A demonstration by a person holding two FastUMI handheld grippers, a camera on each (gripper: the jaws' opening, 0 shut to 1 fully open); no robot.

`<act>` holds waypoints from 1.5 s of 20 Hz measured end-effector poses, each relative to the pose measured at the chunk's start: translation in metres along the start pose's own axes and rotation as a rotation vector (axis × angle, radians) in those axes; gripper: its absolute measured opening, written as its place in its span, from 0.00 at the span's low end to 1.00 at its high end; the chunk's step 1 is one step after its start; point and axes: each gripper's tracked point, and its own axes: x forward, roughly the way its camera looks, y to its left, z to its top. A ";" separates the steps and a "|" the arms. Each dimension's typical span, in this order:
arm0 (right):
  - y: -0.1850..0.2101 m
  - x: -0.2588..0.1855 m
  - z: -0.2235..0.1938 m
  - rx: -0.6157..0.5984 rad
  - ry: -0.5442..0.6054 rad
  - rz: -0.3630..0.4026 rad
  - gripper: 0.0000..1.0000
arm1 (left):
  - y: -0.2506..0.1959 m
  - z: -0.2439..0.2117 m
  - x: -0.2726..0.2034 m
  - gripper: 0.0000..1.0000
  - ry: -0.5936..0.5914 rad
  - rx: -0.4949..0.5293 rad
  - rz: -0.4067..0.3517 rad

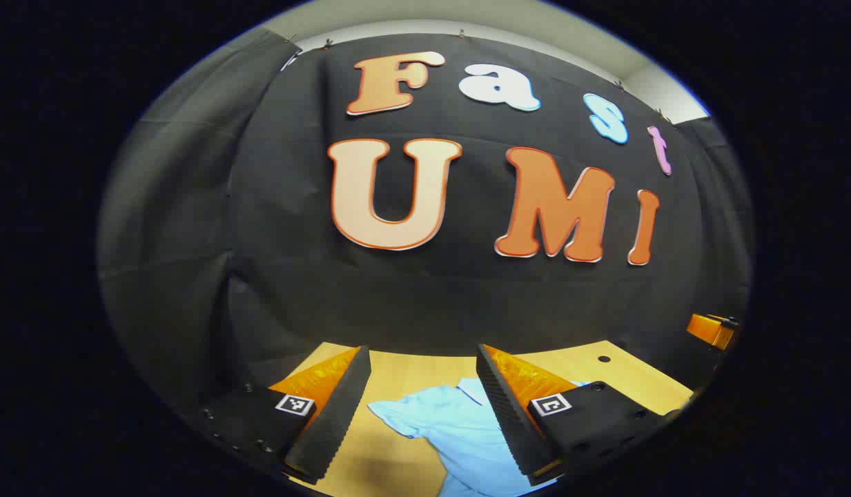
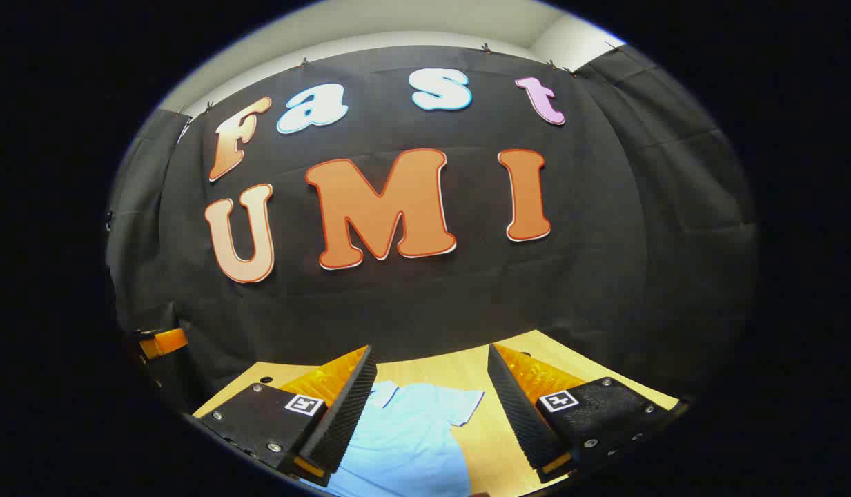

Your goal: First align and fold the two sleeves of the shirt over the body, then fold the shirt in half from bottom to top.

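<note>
Left hand-held gripper hangs above the bench, jaws wide, nothing between them. Light blue shirt lies flat on the bench just below and ahead of it, one short sleeve spread out between the fingers. Right hand-held gripper also wide and empty, raised over the bench; shirt sits below, toward its left finger, sleeve unfolded.

A pale wooden worktop stood against the black cloth wall; a small dark hole sat near its far edge.
</note>
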 end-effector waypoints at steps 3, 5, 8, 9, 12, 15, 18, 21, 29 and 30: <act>0.023 0.006 0.017 -0.014 -0.002 0.037 1.00 | 0.025 0.017 0.006 0.98 -0.028 0.026 0.013; 0.029 0.015 0.016 -0.035 0.037 0.062 0.98 | 0.035 0.024 0.013 0.98 -0.039 0.032 0.029; 0.021 0.032 0.012 -0.080 0.074 0.053 0.98 | 0.038 0.032 0.029 0.98 -0.029 -0.002 0.056; 0.017 0.039 0.010 -0.080 0.094 0.053 0.98 | 0.037 0.037 0.033 0.98 -0.026 -0.009 0.062; 0.008 0.055 -0.003 -0.050 0.156 0.071 0.98 | 0.035 0.046 0.044 0.98 -0.041 -0.006 0.111; -0.010 0.070 -0.013 -0.024 0.199 0.057 0.98 | 0.029 0.041 0.049 0.98 -0.035 -0.005 0.143; -0.030 0.082 -0.024 -0.001 0.239 0.022 0.98 | 0.022 0.026 0.057 0.98 -0.015 -0.025 0.163; -0.050 0.093 -0.047 0.019 0.336 -0.044 0.98 | 0.008 0.021 0.076 0.98 -0.002 -0.014 0.132; -0.083 0.147 -0.168 -0.034 0.834 -0.146 0.99 | 0.006 0.022 0.102 0.98 0.012 0.068 0.115; -0.082 0.162 -0.187 -0.036 0.874 -0.140 0.99 | 0.008 0.018 0.103 0.98 0.015 0.061 0.110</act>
